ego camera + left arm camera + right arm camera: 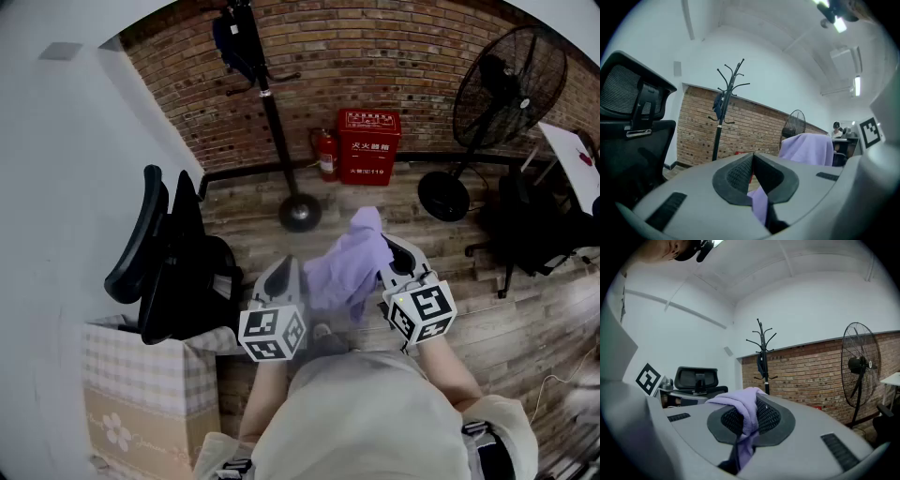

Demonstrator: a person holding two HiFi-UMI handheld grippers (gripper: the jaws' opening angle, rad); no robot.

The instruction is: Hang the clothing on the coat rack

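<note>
A purple garment (349, 262) hangs bunched between my two grippers, in front of my body. My left gripper (286, 267) is shut on one edge of it; in the left gripper view the cloth (760, 206) is pinched low between the closed pads. My right gripper (392, 253) is shut on the other side, and in the right gripper view the purple cloth (745, 416) drapes over and through the jaws. The black coat rack (267, 103) stands ahead by the brick wall with a dark blue item (230, 37) on one hook. The coat rack (723, 108) (762, 355) shows in both gripper views.
A black office chair (169, 262) stands close on the left above a checked bag (141, 394). A red fire-equipment box (368, 145) and an extinguisher (326, 155) sit by the wall. A standing fan (506, 94), another black chair (534, 230) and a white table (581, 159) are on the right.
</note>
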